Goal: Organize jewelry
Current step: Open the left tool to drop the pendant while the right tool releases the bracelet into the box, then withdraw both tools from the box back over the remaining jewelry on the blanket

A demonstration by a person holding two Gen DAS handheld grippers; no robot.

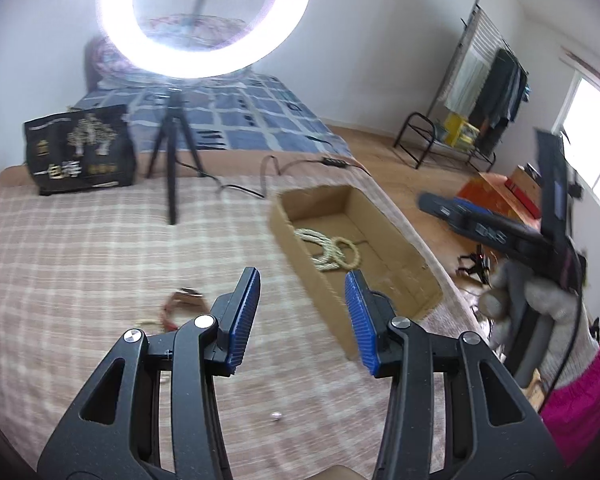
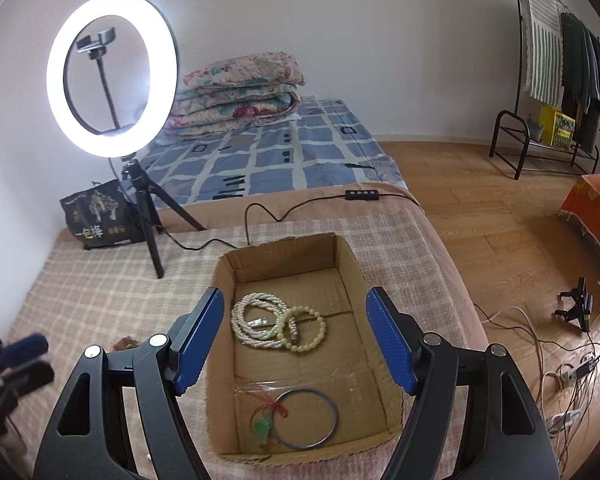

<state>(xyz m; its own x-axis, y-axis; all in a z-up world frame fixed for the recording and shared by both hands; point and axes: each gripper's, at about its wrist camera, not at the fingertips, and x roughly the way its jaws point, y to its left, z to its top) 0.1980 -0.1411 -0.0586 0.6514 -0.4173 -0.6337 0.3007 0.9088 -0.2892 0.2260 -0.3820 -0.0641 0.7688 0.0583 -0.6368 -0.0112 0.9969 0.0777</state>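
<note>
An open cardboard box (image 2: 340, 256) lies on the checked bed cover. In it are a white pearl necklace (image 2: 252, 320), a cream bead bracelet (image 2: 308, 328), a thin metal bangle (image 2: 312, 424) and a green pendant on red cord (image 2: 262, 426). My right gripper (image 2: 296, 340) is open and empty above the box. My left gripper (image 1: 302, 316) is open and empty over the cover, left of the box (image 1: 284, 220). A brown watch with a red strap (image 1: 180, 304) lies just left of the left fingers. A small pale bead (image 1: 276, 415) lies on the cover between them.
A ring light on a tripod (image 2: 112, 72) stands at the back left, its cable (image 2: 260, 208) running across the cover. A black bag (image 2: 96, 220) leans by the wall. Folded quilts (image 2: 240, 92) lie behind. Wooden floor with cables (image 2: 560, 360) is to the right.
</note>
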